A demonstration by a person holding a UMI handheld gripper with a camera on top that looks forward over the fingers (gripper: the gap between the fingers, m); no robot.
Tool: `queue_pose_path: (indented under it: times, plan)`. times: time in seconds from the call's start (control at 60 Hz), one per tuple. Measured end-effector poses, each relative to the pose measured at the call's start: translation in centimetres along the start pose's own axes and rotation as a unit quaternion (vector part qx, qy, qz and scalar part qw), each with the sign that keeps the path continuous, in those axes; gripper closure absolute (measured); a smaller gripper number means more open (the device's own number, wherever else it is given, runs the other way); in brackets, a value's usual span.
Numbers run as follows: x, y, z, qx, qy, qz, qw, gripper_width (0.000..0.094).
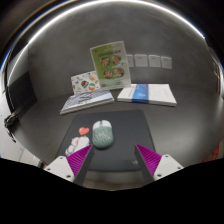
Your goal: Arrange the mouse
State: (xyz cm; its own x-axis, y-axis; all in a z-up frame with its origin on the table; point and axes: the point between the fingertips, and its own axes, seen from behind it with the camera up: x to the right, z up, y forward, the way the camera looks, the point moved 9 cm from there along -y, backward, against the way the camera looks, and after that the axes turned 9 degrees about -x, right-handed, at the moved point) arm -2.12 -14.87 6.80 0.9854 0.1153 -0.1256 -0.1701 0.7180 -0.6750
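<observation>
A pale grey-green mouse (103,133) lies on the black mouse mat (125,150), toward its left half, just ahead of my fingers and nearer the left one. A small red-orange object (83,131) lies on the mat to the left of the mouse. My gripper (113,160) is open and empty, its purple-padded fingers (79,158) set wide apart over the mat's near edge. The mouse lies beyond the fingertips, not between them.
On the grey desk beyond the mat lie a closed book (86,101) at the left and a white and blue booklet (147,94) at the right. Two picture cards (109,63) stand propped behind them. A wall with sockets (150,61) closes the back.
</observation>
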Motion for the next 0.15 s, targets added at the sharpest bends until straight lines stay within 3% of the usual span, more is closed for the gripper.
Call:
queue_pose_path:
  times: [0.15]
  plan:
    - [4.7, -4.5, -4.8, 0.012, 0.029, -0.045, 0.998, 0.0099]
